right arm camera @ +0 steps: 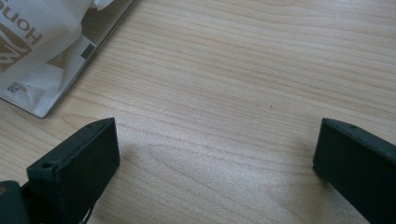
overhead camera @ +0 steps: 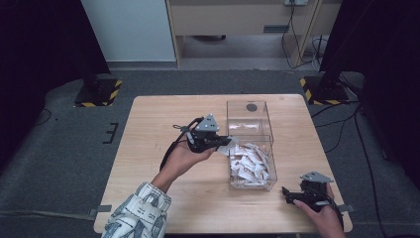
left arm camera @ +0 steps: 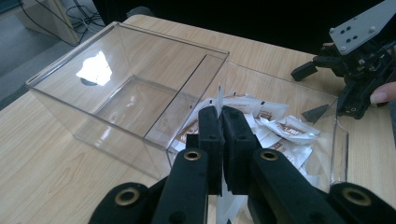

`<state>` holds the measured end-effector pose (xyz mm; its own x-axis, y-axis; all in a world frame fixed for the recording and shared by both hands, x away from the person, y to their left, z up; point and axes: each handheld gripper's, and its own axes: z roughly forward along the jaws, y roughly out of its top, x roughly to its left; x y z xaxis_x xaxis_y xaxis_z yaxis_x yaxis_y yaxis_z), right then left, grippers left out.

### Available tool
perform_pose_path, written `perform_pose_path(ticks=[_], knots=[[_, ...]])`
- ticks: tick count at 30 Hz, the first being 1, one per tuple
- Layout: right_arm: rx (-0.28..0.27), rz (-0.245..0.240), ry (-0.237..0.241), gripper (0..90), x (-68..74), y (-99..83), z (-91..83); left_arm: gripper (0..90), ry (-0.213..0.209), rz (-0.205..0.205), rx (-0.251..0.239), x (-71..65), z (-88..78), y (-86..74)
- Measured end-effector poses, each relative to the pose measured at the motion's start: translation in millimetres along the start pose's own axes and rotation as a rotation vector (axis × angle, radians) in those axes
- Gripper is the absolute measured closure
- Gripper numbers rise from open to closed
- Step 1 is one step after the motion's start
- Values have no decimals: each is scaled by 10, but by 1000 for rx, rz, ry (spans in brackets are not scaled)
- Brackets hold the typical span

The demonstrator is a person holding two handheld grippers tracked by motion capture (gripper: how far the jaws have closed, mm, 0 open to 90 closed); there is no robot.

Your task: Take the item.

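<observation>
Centre frame, my left gripper [left arm camera: 219, 122] pinches one sachet [left arm camera: 219, 95] beside the clear box [overhead camera: 250, 119]; lower right, right gripper [overhead camera: 291, 194] spread.

Black tongs [left arm camera: 219, 122], grey top plate. Clear box [overhead camera: 250, 144], white sachets [overhead camera: 249, 163] with brown print. Light wood-grain surface [overhead camera: 148, 148]. Sleeve [overhead camera: 138, 213] lower left: white, blue-grey pattern. Dark grey floor [overhead camera: 64, 163].
</observation>
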<state>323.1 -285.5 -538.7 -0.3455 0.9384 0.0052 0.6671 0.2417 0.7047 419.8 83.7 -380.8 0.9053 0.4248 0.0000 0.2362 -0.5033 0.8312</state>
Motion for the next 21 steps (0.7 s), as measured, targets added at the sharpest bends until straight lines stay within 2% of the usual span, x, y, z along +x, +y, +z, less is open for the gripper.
perform_pose_path(ticks=[2,7,9,12,21], knots=[[0,0,0,8,0,0,0,867,5,6,11,11,-4,-36],[0,0,0,8,0,0,0,867,15,-10,9,59,-20,-94],[0,0,0,8,0,0,0,867,37,-20,3,100,-53,-133],[0,0,0,8,0,0,0,867,46,-23,5,128,-74,-172],[0,0,0,8,0,0,0,867,57,-35,21,220,-85,-258]])
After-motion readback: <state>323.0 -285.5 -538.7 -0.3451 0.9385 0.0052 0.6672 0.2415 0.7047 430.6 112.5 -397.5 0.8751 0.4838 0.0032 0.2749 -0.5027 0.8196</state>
